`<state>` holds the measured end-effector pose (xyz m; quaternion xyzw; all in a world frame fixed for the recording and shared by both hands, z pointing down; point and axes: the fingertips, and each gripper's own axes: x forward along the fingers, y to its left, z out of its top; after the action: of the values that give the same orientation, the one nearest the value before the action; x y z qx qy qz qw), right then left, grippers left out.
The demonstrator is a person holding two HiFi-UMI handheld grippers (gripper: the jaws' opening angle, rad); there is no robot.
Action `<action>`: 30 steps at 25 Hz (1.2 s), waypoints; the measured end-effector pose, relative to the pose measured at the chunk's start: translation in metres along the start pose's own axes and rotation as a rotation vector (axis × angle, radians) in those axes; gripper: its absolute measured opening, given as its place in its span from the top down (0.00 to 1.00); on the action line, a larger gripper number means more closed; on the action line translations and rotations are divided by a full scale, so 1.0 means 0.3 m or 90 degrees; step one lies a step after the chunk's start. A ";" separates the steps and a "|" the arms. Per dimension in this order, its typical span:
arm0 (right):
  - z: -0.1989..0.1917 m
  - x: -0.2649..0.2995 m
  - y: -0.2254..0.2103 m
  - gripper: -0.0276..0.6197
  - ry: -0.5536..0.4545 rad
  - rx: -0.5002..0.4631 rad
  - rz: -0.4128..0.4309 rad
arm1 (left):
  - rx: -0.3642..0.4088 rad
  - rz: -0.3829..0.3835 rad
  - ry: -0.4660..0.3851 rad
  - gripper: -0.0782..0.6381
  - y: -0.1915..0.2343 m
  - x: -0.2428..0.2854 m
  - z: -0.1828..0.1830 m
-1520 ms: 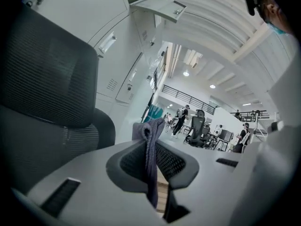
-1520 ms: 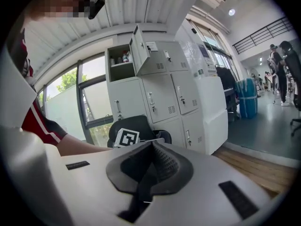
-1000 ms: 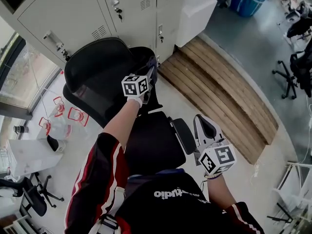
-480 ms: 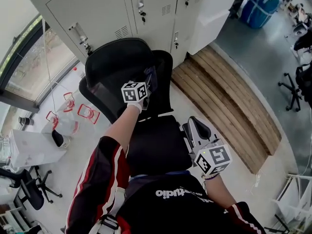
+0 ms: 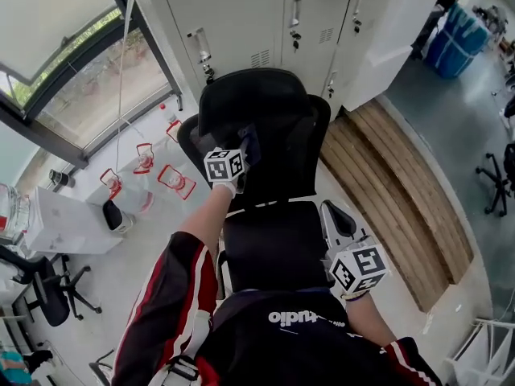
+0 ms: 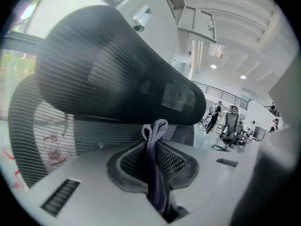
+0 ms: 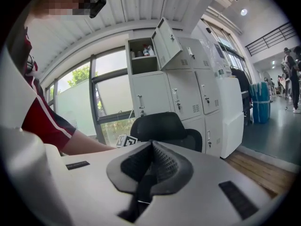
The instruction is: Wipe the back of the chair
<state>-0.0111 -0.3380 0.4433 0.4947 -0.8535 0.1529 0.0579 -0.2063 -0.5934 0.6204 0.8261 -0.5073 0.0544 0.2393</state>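
So, the count: one black mesh office chair [image 5: 269,155] with a headrest, one purple-grey cloth [image 6: 156,192], and two grippers.

The left gripper [image 6: 150,142] has its jaws squeezed tight on the cloth. The cloth is pinched flat between the pads, runs lengthwise along the jaws, and a little folded loop pokes out past the tips. This gripper is up at the front face of the chair back, just under the headrest, which fills the top of the left gripper view. Honestly can't tell if the cloth is actually touching the mesh.

The right gripper [image 7: 149,149] has its jaws pressed together with nothing between them. It's held low beside the seat on the person's right, aimed towards the chair from a little way off.

The chair sits in the middle of the floor, seat towards the person and back towards a row of pale grey metal lockers [image 5: 241,22]. The back stands upright, long axis vertical, with the headrest on top. There's a slatted wooden platform [image 5: 402,191] off to the right of it.
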 end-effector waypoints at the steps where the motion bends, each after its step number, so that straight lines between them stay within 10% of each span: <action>1: -0.001 0.012 0.024 0.93 0.001 -0.003 0.006 | 0.001 0.010 -0.003 0.81 0.042 -0.033 0.007; 16: -0.032 0.120 0.261 0.93 0.030 -0.048 0.097 | -0.005 0.159 -0.043 0.81 0.499 -0.463 0.041; 30: -0.026 0.069 0.307 0.93 0.001 -0.029 0.130 | 0.012 0.195 -0.058 0.81 0.474 -0.632 0.056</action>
<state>-0.1014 -0.3099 0.4371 0.4037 -0.9027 0.1390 0.0540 -0.4228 -0.4997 0.5910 0.7427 -0.6372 0.0578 0.1974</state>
